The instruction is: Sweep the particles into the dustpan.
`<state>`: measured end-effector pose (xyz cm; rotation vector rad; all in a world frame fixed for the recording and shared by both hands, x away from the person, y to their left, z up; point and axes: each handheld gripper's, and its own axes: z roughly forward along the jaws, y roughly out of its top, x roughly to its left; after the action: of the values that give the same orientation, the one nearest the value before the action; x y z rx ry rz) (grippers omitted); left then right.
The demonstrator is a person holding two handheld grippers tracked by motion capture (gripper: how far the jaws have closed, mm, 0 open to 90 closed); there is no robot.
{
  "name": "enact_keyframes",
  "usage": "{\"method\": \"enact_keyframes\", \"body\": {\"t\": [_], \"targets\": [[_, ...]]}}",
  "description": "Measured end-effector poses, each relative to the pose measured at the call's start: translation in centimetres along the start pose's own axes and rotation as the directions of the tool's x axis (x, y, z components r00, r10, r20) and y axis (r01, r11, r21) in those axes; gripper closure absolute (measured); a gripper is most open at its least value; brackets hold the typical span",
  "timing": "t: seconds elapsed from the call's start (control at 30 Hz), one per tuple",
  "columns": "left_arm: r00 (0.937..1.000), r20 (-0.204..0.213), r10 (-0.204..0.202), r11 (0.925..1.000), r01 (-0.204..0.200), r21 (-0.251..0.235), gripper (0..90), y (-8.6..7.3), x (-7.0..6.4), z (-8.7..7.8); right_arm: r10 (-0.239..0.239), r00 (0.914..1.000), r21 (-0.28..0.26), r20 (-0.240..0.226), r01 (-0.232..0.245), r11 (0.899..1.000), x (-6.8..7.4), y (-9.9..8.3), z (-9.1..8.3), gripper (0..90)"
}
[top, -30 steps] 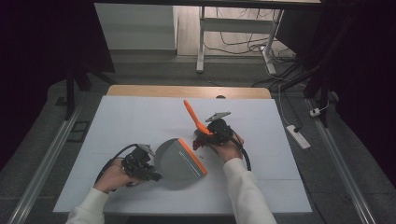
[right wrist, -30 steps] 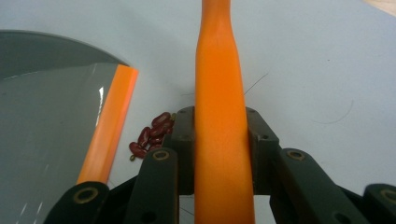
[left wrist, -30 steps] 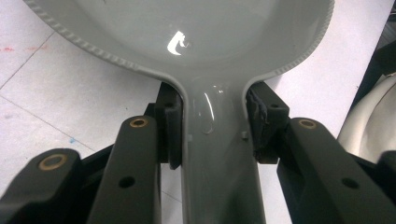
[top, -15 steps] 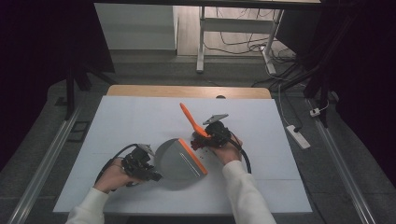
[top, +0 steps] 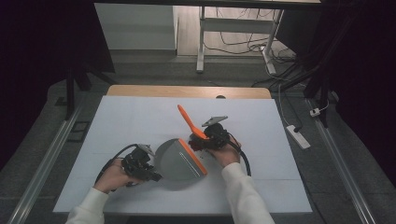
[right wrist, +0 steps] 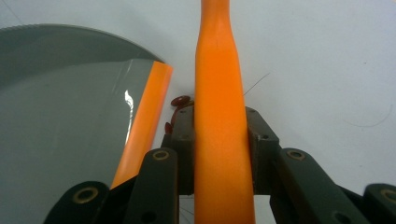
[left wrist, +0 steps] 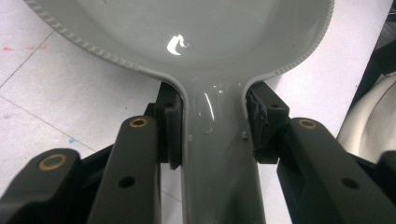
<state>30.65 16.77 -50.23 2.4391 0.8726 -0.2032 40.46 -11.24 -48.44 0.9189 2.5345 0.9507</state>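
Since a second ago, the right gripper (top: 198, 141) has drawn its clamped orange brush (top: 189, 121) left toward the grey dustpan (top: 180, 158), whose handle the left gripper (top: 148, 173) grips.

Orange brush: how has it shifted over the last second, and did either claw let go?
The right claw has carried the orange brush slightly left, toward the grey dustpan, handle still tilted up and away. Neither let go: the right stays shut on the brush, and the left claw stays shut on the dustpan's handle. The dustpan has barely moved.
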Motion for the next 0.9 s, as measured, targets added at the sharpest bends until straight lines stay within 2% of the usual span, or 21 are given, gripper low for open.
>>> {"method": "enact_keyframes", "body": {"t": [0.5,0.9], "targets": [[1.0000,0.002,-0.002,1.0000,0.002,0.001,61.9,0.0,0.1,0.0,-0.015,0.9994,0.001,-0.030,0.015,1.000,1.3,0.1,0.1,69.9],[1.0000,0.000,-0.002,1.0000,0.002,0.002,61.9,0.0,0.1,0.1,-0.056,0.9964,-0.024,-0.064,0.054,0.998,3.1,0.1,0.1,69.9]]}}
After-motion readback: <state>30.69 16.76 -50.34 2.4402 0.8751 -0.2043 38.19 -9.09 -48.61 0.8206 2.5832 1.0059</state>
